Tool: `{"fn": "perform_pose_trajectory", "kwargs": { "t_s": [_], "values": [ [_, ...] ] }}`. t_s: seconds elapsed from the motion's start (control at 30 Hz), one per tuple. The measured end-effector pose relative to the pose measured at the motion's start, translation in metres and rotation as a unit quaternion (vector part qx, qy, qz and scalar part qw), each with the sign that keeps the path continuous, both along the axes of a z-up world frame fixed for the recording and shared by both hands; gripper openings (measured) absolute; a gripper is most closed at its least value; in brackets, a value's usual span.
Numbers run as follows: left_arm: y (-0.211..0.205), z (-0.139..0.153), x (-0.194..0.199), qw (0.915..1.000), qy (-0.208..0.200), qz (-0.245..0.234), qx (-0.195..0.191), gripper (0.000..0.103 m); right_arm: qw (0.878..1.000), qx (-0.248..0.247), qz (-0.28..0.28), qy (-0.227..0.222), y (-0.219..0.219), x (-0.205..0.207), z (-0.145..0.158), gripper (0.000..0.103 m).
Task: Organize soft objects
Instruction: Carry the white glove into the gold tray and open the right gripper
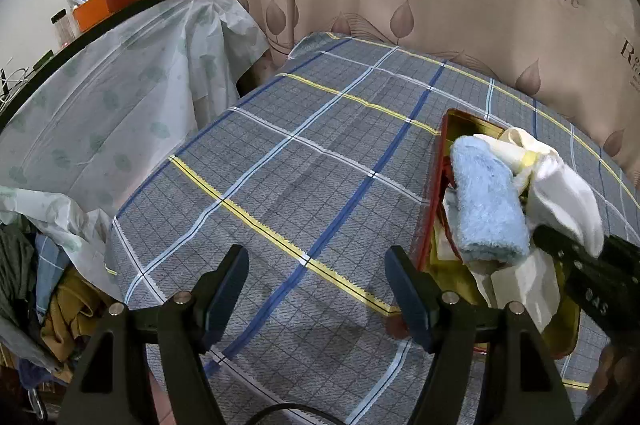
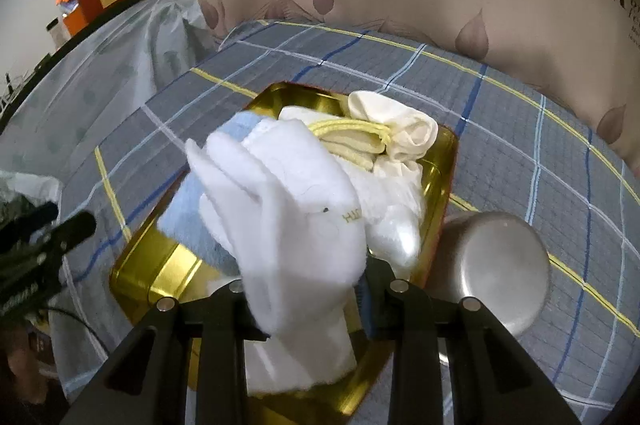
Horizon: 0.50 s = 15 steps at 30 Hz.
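The right gripper (image 2: 308, 289) pinches a white glove (image 2: 288, 209) above the gold tin (image 2: 168, 269) of cloths. Only its view shows the steel bowl (image 2: 500, 265). The left gripper (image 1: 316, 265) hovers spread over the checked cloth (image 1: 304, 161).

Left fingers (image 1: 316, 289) apart, right fingers (image 2: 372, 305) clamped.

Dim indoor light, seemingly from overhead, throws soft shadows beneath my jaws. Glare whitens the glove (image 2: 296, 209). Fisheye edges bend and blacken.
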<state>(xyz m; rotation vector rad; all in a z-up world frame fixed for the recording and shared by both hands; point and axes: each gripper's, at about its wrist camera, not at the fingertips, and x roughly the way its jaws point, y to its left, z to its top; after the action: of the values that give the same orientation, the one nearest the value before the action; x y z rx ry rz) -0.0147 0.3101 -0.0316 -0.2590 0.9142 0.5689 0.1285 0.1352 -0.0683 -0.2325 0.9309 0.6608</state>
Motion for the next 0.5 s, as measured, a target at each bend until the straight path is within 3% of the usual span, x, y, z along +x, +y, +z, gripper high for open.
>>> {"fn": "perform_pose_trajectory", "kwargs": {
  "t_s": [0.23, 0.4, 0.5],
  "values": [
    [-0.002, 0.000, 0.000, 1.0000, -0.002, -0.003, 0.001, 0.072, 1.000, -0.004, -0.011, -0.003, 0.010, -0.001, -0.008, 0.036],
    [-0.003, 0.000, 0.001, 1.0000, -0.002, -0.006, 0.003, 0.072, 1.000, 0.004, -0.015, -0.015, 0.007, -0.009, -0.001, 0.059],
    [-0.006, 0.001, 0.001, 0.9999, -0.003, -0.009, 0.004, 0.072, 1.000, 0.008, -0.012, -0.026, 0.006, -0.014, 0.006, 0.067]
  ]
}}
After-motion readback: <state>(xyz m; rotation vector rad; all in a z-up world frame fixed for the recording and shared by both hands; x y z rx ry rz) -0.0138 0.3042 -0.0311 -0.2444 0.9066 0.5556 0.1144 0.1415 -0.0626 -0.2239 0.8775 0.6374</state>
